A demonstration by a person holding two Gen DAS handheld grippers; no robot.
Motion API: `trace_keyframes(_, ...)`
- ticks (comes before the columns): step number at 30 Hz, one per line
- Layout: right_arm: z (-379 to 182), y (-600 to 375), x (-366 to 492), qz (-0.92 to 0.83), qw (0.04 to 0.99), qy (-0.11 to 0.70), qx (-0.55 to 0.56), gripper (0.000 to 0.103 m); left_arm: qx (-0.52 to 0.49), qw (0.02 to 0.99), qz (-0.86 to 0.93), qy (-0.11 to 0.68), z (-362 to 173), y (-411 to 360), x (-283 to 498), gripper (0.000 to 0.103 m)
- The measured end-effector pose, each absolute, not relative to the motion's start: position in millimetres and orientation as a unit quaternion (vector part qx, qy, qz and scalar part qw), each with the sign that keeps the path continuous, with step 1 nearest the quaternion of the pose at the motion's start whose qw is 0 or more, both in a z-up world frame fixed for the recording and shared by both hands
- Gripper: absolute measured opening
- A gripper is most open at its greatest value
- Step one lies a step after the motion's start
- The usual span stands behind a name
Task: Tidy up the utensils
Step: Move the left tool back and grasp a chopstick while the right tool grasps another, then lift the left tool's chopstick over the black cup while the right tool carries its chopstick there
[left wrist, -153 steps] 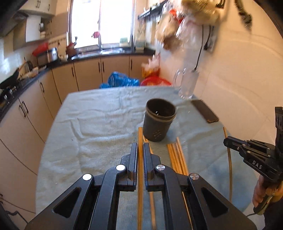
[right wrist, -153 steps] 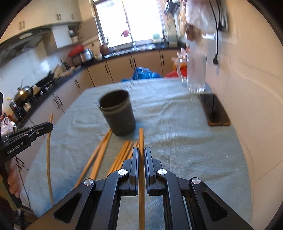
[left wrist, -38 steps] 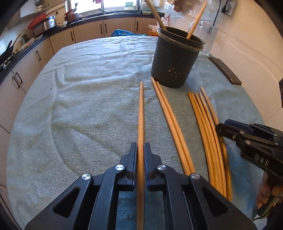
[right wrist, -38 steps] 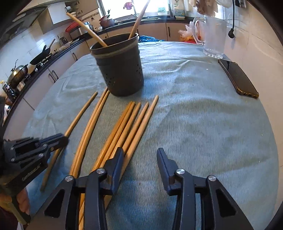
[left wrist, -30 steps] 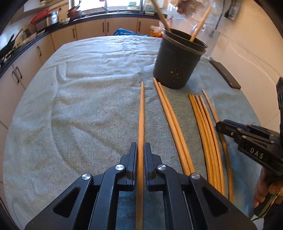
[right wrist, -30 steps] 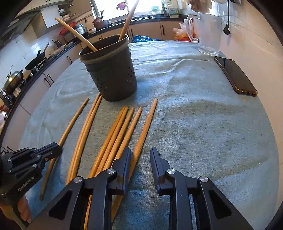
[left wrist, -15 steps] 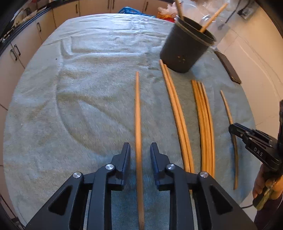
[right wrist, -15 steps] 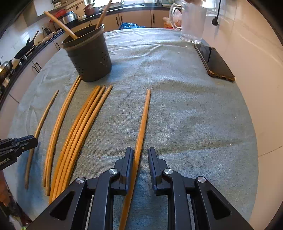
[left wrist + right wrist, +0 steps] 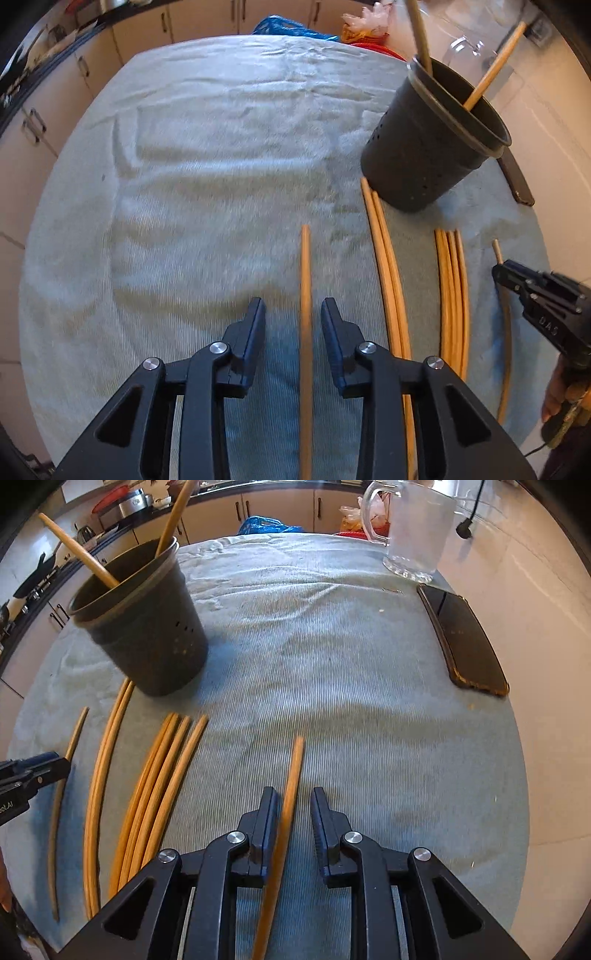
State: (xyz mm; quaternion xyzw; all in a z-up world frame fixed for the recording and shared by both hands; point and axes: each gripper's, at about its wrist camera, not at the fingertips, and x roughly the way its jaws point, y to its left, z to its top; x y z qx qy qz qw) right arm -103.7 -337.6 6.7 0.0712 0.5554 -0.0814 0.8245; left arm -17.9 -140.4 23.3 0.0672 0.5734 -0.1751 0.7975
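Chopsticks lie in loose rows on the cloth-covered surface, all pointing roughly toward the dark holder. Two chopsticks already stand in that holder, leaning against its rim. One chopstick lies flat on the cloth between the fingers of the left claw, which is spread wide with a clear gap on either side of the stick, so it holds nothing. Another chopstick lies between the fingers of the right claw; those fingers are also apart, the stick running close along the left one, and whether it touches cannot be told. Between the two claws, a pair of chopsticks reaches up to the base of the holder, and a bundle of four lies just beside it. Farther along the surface sit a dark phone near the wall and a clear glass jug beyond it. Kitchen cabinets run along the back.
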Motion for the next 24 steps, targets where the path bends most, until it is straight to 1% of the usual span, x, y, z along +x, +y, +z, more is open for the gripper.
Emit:
trace_keyframes(2,6,-338,-100,-0.081,0.825,0.555,0.072,0.019,0.079,0.803,-0.178,0.563,23,-147,-17,0.030)
trace_keyframes(3,6,-336,-100,-0.079,0.828,0.551,0.069,0.017,0.083,0.807,-0.180,0.556,23,-149,-17,0.028)
trace_keyframes(4,5,-337,-99,-0.077,0.831,0.546,0.066,0.011,0.089,0.814,-0.181,0.544,23,-151,-19,0.012)
trace_keyframes(5,5,-336,-99,-0.079,0.834,0.542,0.062,0.008,0.095,0.820,-0.182,0.534,22,-150,-20,0.007)
trace_keyframes(6,5,-335,-100,-0.079,0.837,0.537,0.059,0.008,0.097,0.824,-0.187,0.526,20,-150,-21,0.005)
trace_keyframes(9,7,-339,-103,-0.060,0.846,0.524,0.083,0.006,0.069,0.828,-0.189,0.524,26,-142,-24,0.005)
trace_keyframes(14,38,-343,-126,-0.042,0.877,0.465,0.115,0.006,0.043,0.852,-0.197,0.483,69,-124,-50,0.005)
trace_keyframes(20,85,-329,-169,-0.035,0.914,0.392,0.101,0.006,0.030,0.880,-0.223,0.418,121,-118,-91,0.006)
trace_keyframes(24,110,-320,-196,-0.038,0.931,0.351,0.091,0.006,0.022,0.891,-0.235,0.388,141,-109,-113,0.006)
